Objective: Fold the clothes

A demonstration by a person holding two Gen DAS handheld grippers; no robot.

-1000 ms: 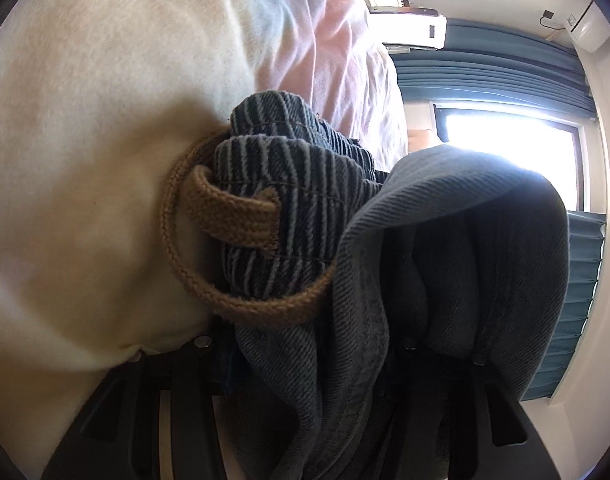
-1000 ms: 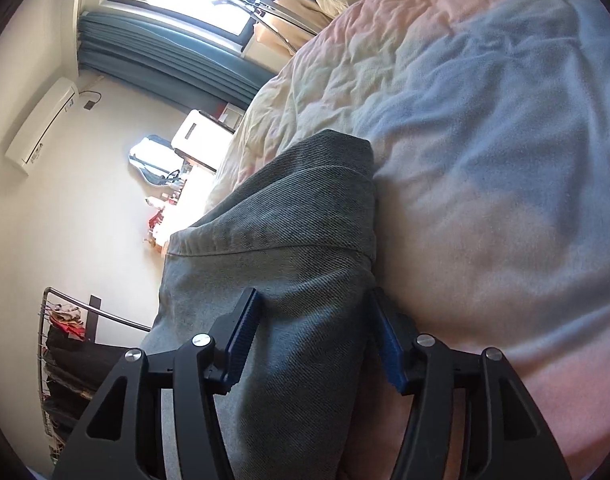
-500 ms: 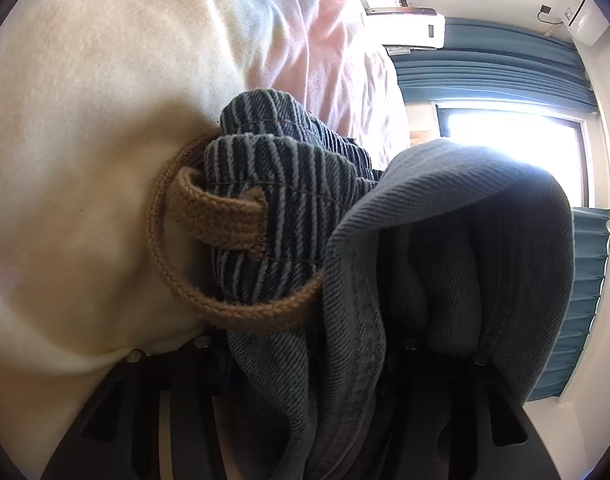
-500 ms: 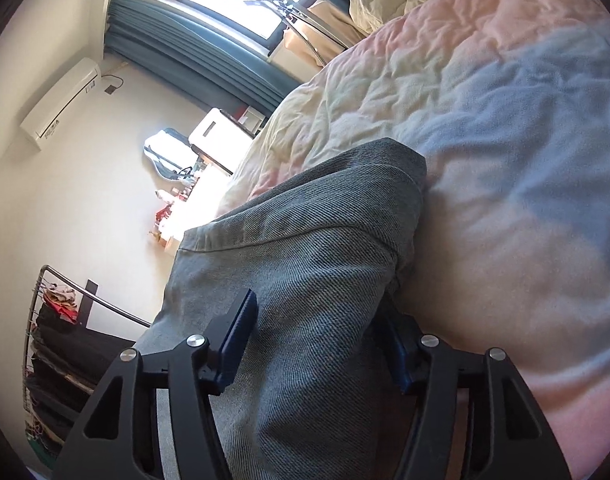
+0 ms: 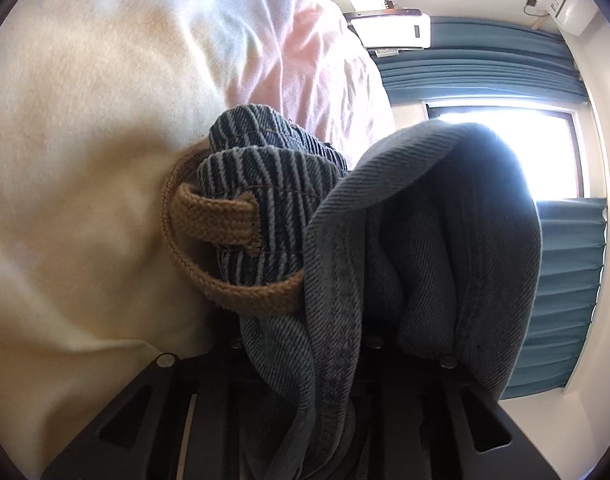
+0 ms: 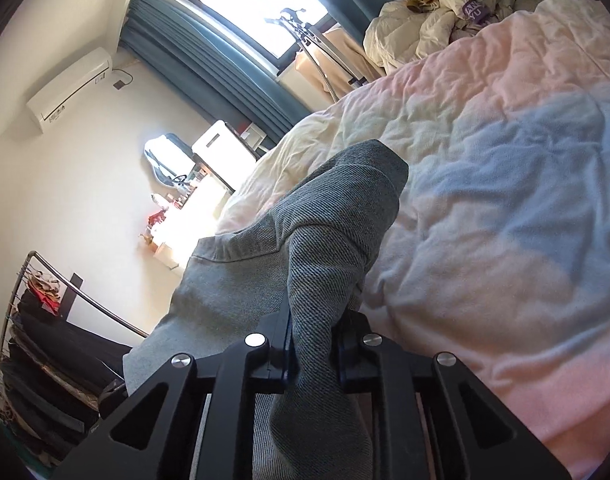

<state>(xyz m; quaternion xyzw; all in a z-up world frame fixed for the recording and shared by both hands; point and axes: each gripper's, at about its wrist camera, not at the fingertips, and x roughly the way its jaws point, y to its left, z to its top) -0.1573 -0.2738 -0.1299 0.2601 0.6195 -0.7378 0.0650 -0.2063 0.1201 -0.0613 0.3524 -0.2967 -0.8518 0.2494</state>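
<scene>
While both grippers clamp the cloth, a pair of grey-blue denim trousers (image 6: 329, 248) hangs bunched above the bed.

Where the right gripper (image 6: 313, 344) pinches it, the denim is a narrow gathered ridge squeezed tight between the blue pads, with a stitched hem running off to the left and the fabric rising to a blunt folded peak over the pastel quilt (image 6: 505, 208). In the left wrist view the left gripper (image 5: 305, 344) is closed on a thick twisted fold of the same denim; the striped inner waistband (image 5: 265, 184) is turned outward, and a tan woven belt (image 5: 225, 256) loops around it beside the cream bedding (image 5: 85, 160).
</scene>
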